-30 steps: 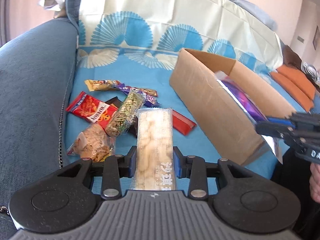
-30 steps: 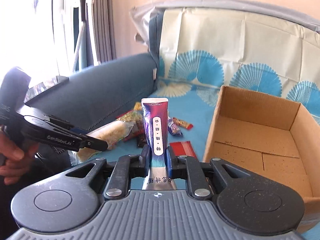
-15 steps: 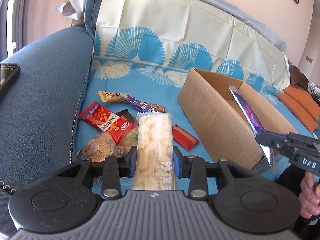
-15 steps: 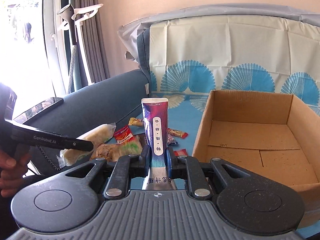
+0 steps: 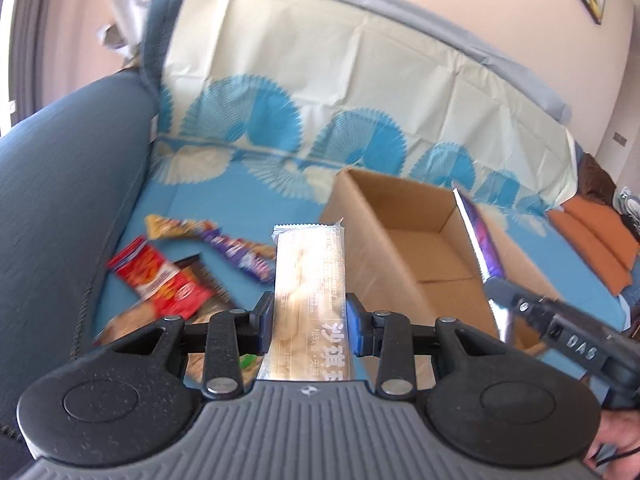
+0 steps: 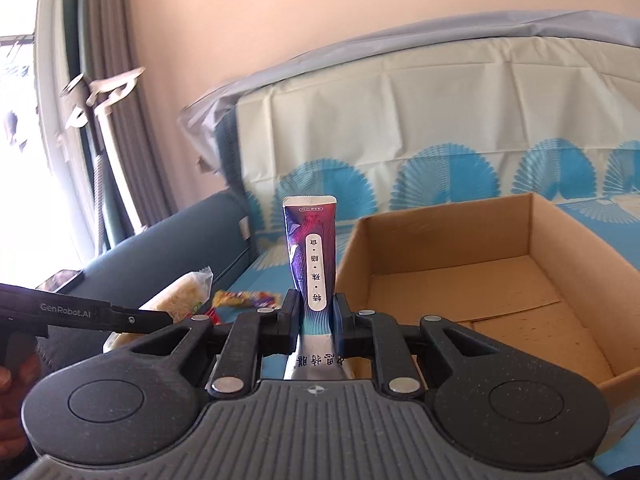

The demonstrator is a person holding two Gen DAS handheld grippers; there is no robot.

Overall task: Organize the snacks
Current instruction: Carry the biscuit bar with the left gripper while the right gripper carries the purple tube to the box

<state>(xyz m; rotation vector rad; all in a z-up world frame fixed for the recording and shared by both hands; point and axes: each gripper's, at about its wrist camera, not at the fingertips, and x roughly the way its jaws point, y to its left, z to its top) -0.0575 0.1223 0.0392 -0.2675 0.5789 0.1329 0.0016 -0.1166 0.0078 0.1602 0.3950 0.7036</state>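
Note:
My left gripper [image 5: 310, 322] is shut on a long clear-wrapped pale snack bar [image 5: 309, 276], held above the sofa seat beside the left wall of an open cardboard box [image 5: 404, 240]. My right gripper [image 6: 316, 318] is shut on a purple snack pouch [image 6: 314, 248] that stands upright, just left of the cardboard box [image 6: 460, 284]. From the left wrist view the purple pouch [image 5: 478, 240] hangs over the box's near right part, with the right gripper [image 5: 496, 286] below it. The box looks bare inside. Loose snack packets [image 5: 160, 276] lie on the blue seat cover.
A dark blue sofa armrest [image 5: 60, 184] bounds the left side, with a phone-like object [image 6: 64, 280] on it. The backrest carries a cream cover with blue fan prints [image 5: 320, 92]. Orange cushions [image 5: 596, 240] lie to the far right. A curtain and a window [image 6: 24, 120] stand to the left.
Both grippers have risen and moved toward the box, each keeping its snack. The purple pouch now hangs over the box's opening. The loose packets sit lower and farther left in the left wrist view.

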